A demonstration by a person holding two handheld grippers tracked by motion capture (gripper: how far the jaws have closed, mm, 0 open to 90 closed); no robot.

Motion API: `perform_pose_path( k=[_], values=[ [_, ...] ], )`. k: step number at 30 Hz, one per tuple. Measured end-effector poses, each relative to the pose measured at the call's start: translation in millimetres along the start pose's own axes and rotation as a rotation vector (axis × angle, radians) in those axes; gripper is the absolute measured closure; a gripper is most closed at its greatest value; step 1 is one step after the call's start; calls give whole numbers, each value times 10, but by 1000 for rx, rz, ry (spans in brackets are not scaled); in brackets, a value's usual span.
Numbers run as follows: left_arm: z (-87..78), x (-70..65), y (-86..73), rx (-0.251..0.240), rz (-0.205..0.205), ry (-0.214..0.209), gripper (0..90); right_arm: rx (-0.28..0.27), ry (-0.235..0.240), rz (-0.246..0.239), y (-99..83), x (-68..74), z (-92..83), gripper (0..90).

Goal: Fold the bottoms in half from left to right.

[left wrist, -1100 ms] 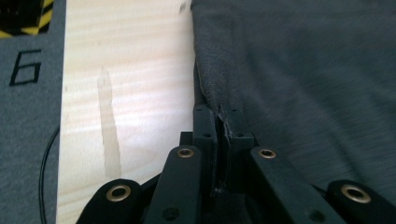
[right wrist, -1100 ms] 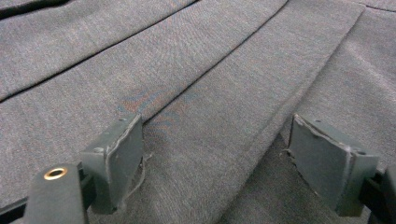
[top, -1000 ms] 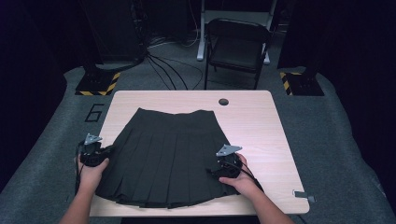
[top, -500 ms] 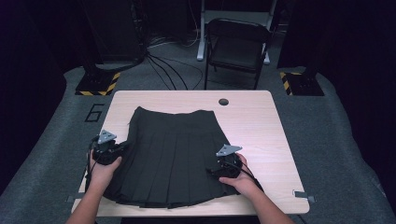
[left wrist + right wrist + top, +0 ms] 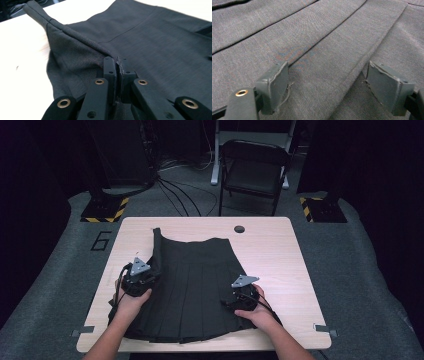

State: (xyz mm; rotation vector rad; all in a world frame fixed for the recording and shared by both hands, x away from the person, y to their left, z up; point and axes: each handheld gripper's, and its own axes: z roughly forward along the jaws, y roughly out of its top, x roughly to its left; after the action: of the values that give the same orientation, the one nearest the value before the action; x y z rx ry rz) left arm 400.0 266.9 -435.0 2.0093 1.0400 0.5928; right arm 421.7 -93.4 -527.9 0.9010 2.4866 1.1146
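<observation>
Two grippers are working on one dark pleated skirt (image 5: 195, 290), which is lying spread on the pale wooden table (image 5: 280, 250), waistband toward the far edge and hem toward me. I am pinching the skirt's left side edge in my left gripper (image 5: 138, 279): in the left gripper view its jaws are standing pressed together with a fold of the cloth (image 5: 82, 47) clamped between the pads. From that grip, the lifted edge is running as a raised ridge away toward the waistband corner, while the rest of the fabric is lying flat to the right of the jaws. I am resting my right gripper (image 5: 244, 295) on the skirt's right half, near the hem. In the right gripper view its jaws are standing wide apart, with flat pleats (image 5: 324, 50) passing under and between the pads (image 5: 274, 85), nothing gripped.
</observation>
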Motion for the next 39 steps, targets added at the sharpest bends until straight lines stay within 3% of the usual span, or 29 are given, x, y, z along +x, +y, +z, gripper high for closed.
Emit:
perform_pose_path(
  k=[6, 11, 19, 22, 25, 30, 35, 39],
  values=[
    [74, -179, 67, -7, 8, -63, 861, 0, 0, 1, 0, 0, 0, 181],
    [213, -358, 68, 15, 27, -96, 861, -2, 2, 1, -1, 0, 1, 181],
    [474, -638, 3, 90, 87, -137, 861, 1, 0, 1, 0, 0, -1, 181],
    [546, -714, -17, 105, 92, -146, 861, 1, 0, 1, 0, 0, -1, 181],
    [591, -768, -4, 101, 85, -150, 861, 1, 1, 1, 0, 0, -1, 181],
    [563, -763, 109, 49, 24, -166, 861, -1, 2, 1, 0, 0, 0, 181],
    [558, -802, 157, 48, 33, -172, 861, 1, 1, 0, 0, 0, -1, 181],
    [610, -912, 137, 55, 43, -189, 861, 1, 1, 1, 0, 0, -1, 180]
  ],
)
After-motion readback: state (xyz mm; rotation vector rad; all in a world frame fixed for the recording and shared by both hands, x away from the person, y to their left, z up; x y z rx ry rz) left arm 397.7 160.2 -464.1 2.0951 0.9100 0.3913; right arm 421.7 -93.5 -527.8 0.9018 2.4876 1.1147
